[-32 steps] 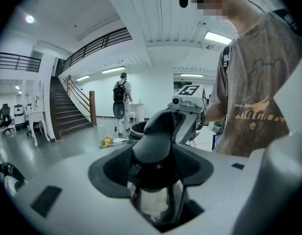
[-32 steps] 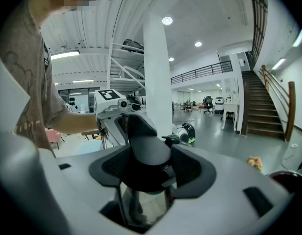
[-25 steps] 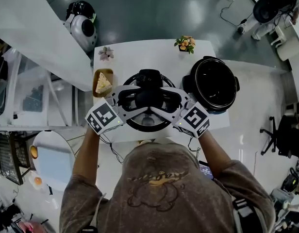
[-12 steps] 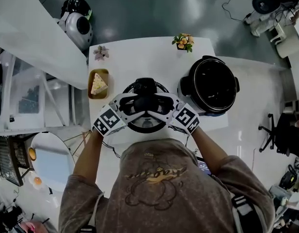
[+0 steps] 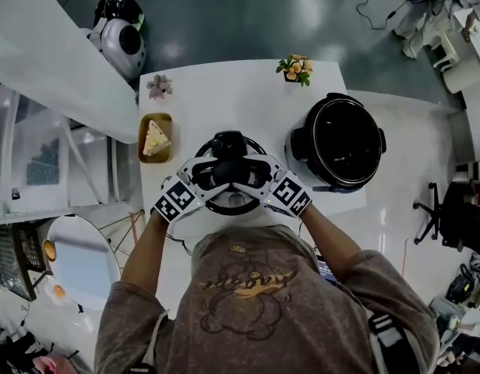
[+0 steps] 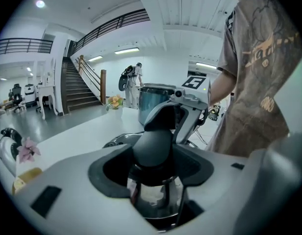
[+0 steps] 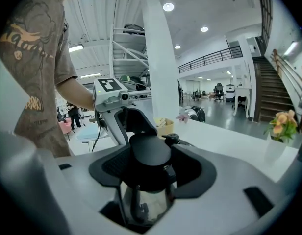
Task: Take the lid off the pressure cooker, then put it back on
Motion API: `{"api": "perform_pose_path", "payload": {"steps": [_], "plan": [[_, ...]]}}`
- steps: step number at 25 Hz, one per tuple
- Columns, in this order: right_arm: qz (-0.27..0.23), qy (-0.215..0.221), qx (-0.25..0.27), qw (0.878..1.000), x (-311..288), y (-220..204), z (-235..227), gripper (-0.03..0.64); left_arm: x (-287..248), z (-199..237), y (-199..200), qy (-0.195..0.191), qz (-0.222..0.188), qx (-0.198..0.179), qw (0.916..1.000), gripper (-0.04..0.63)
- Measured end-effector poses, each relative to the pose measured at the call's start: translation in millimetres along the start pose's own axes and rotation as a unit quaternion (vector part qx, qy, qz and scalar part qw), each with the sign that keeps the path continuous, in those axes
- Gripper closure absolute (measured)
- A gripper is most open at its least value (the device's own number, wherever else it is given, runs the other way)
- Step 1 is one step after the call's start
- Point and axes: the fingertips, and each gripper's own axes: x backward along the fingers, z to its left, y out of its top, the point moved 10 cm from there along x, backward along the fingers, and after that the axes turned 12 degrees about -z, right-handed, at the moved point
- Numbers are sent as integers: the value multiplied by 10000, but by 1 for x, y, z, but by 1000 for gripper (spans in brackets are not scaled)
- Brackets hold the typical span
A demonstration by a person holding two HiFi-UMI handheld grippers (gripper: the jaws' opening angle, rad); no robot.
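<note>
The pressure cooker pot [image 5: 341,140] stands open on the right of the white table [image 5: 224,92], without its lid. The round lid [image 5: 226,205] hangs low over the table's front middle, left of the pot; whether it touches the table I cannot tell. My left gripper [image 5: 211,174] and right gripper [image 5: 254,173] face each other across its black handle [image 5: 231,170]. In the left gripper view my pads close round the dark handle [image 6: 152,143], with the right gripper [image 6: 190,99] opposite and the pot [image 6: 153,102] behind. The right gripper view shows the same grip on the handle [image 7: 148,153].
A wooden dish with a slice of cake [image 5: 156,137] lies left of the lid. Small flower pots stand at the table's far edge: a pink one [image 5: 158,86] and an orange one [image 5: 296,67]. A black-and-white machine [image 5: 119,33] sits on the floor beyond.
Both grippers have sunk together with the lid, from high above the table to just over it. The pot has not moved.
</note>
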Motion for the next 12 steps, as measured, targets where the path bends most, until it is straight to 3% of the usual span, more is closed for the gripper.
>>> {"api": "perform_pose_path", "payload": {"steps": [12], "plan": [[323, -27, 173, 9993, -5, -19, 2, 353, -9, -7, -15, 147, 419, -289, 9986, 336]]}}
